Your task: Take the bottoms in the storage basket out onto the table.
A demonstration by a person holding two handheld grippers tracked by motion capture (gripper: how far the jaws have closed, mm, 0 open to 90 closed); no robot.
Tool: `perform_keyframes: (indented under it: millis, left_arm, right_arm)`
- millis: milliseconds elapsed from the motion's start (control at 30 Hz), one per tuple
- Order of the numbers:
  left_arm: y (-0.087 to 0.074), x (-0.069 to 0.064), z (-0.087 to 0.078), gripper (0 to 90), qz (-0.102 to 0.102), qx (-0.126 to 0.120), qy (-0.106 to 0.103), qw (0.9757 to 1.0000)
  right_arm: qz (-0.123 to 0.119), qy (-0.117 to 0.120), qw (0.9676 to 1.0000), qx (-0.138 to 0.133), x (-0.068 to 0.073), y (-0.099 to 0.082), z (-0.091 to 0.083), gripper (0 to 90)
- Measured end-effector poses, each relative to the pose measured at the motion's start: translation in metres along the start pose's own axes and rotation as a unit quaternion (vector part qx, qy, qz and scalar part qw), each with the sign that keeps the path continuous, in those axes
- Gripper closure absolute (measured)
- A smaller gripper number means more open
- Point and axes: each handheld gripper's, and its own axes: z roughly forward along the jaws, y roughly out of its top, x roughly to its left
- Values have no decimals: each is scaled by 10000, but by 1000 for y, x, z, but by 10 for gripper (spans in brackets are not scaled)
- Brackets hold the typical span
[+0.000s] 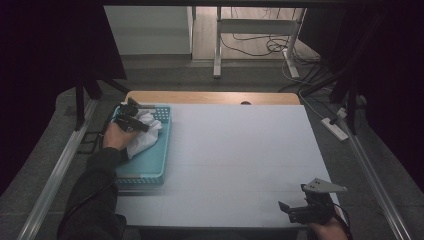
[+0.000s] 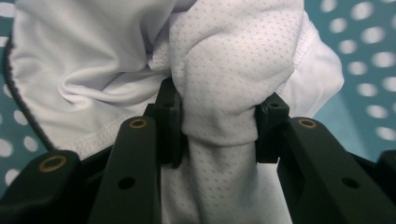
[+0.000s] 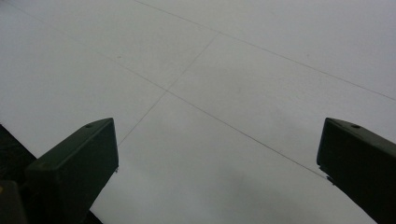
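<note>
A crumpled white mesh cloth (image 1: 143, 131) lies in a teal perforated basket (image 1: 152, 162) at the table's left side. My left gripper (image 1: 134, 121) reaches into the basket and is shut on a bunched fold of the cloth (image 2: 219, 93); in the left gripper view the two black pads (image 2: 169, 122) squeeze the fabric from both sides. My right gripper (image 1: 295, 209) rests low at the table's front right corner, its jaws spread wide over bare white table surface (image 3: 224, 84), with nothing between them.
The white table top (image 1: 235, 150) spreads between the basket and the right gripper. A wooden edge (image 1: 210, 97) runs along the far side. Metal rails flank the table, and cables and desk legs stand on the floor beyond.
</note>
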Motion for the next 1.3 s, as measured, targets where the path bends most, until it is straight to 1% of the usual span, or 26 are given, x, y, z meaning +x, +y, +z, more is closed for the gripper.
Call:
perform_keyframes:
  millis: [100, 167, 200, 333, 533, 600, 833, 1067, 1300]
  left_arm:
    - [0, -1, -9, 619, -13, -65, -81, 9999]
    - [-1, -1, -17, 619, 26, -189, -170, 9997]
    - [-1, -2, -20, 619, 13, -253, -202, 9995]
    - [-1, -5, -33, 619, 97, -398, -248, 9989]
    - [0, -8, -44, 619, 190, -492, -340, 9980]
    - [0, -10, -48, 620, 243, -527, -372, 9976]
    - [2, -16, -62, 620, 324, -641, -463, 9963]
    - [6, -25, -77, 620, 424, -791, -532, 9945]
    - [10, -34, -90, 620, 557, -826, -545, 9935]
  right_arm:
    - [-1, 0, 10000, 6, 0, 0, 0, 0]
    - [-2, -2, 10000, 3, 0, 0, 0, 0]
    - [-1, -3, 10000, 4, 0, 0, 0, 0]
    - [-4, 0, 10000, 2, 0, 0, 0, 0]
    - [-1, -3, 10000, 1, 0, 0, 0, 0]
    - [-2, -3, 10000, 0, 0, 0, 0, 0]
    - [-2, -5, 10000, -1, 0, 0, 0, 0]
    - [-2, -9, 10000, -4, 0, 0, 0, 0]
    - [2, -3, 10000, -15, 0, 0, 0, 0]
